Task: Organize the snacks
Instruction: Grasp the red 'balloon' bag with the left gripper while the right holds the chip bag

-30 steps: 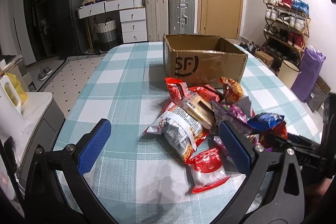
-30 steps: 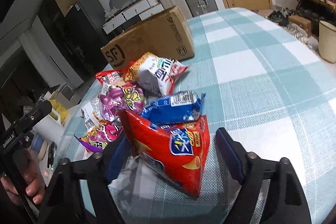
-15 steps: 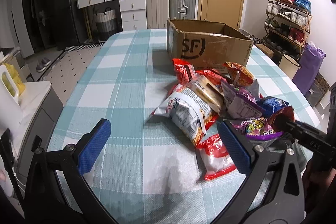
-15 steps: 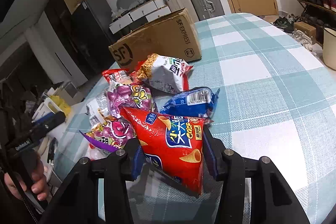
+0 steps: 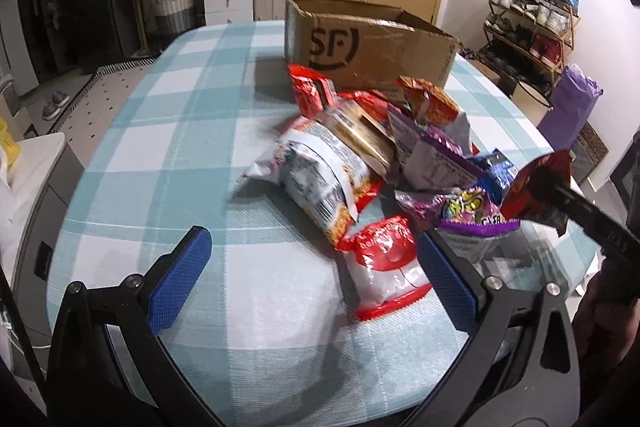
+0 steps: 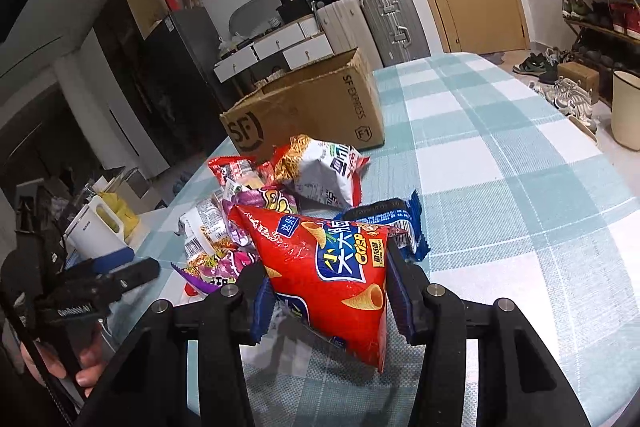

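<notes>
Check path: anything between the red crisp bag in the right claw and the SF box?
Yes. The red crisp bag is clamped in the right claw; the snack pile lies on the table between it and the SF box. Clearing it likely means lifting over.

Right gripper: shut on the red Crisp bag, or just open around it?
Shut on it. The right gripper has both blue fingers pressed against the red Crisp bag, which bulges between them.

The left wrist camera sat low at the table's near edge, facing the cardboard box (image 5: 368,53) across the snack pile (image 5: 384,163). The right wrist camera looked from that box's right, closer in. Both views shared box and pile.
</notes>
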Demonstrator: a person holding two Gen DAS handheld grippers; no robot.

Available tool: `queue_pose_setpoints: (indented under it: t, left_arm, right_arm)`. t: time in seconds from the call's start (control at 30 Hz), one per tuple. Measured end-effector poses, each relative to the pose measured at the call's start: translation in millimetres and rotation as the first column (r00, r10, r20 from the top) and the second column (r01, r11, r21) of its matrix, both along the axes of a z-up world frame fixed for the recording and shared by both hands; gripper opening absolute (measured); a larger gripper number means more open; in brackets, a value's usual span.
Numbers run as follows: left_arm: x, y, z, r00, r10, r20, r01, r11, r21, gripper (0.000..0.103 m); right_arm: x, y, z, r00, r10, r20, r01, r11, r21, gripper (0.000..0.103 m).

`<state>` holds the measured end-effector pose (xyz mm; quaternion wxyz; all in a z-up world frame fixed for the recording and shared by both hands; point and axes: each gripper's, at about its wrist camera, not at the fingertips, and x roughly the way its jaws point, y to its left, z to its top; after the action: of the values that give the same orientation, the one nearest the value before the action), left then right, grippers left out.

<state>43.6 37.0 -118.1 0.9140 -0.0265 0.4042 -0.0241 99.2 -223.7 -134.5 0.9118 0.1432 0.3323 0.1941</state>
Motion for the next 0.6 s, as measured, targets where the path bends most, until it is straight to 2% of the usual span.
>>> queue_pose_setpoints:
  t: [0.33,0.6]
  left_arm:
    - [12,-17,-18,0.998,-0.033,-0.060,0.033,0.999,-0.001,0.102]
    - [17,-23,-26,0.996,-0.037,-0.076,0.037,0.999,-0.002,0.102]
  right_arm:
    - [-5,-7,7,1.000,-0.008,0.016,0.008,1.000,-0.001,0.049]
    - [-8,-10,9,1.000,-0.013,0.027,0.013,1.000,0.001,0.049]
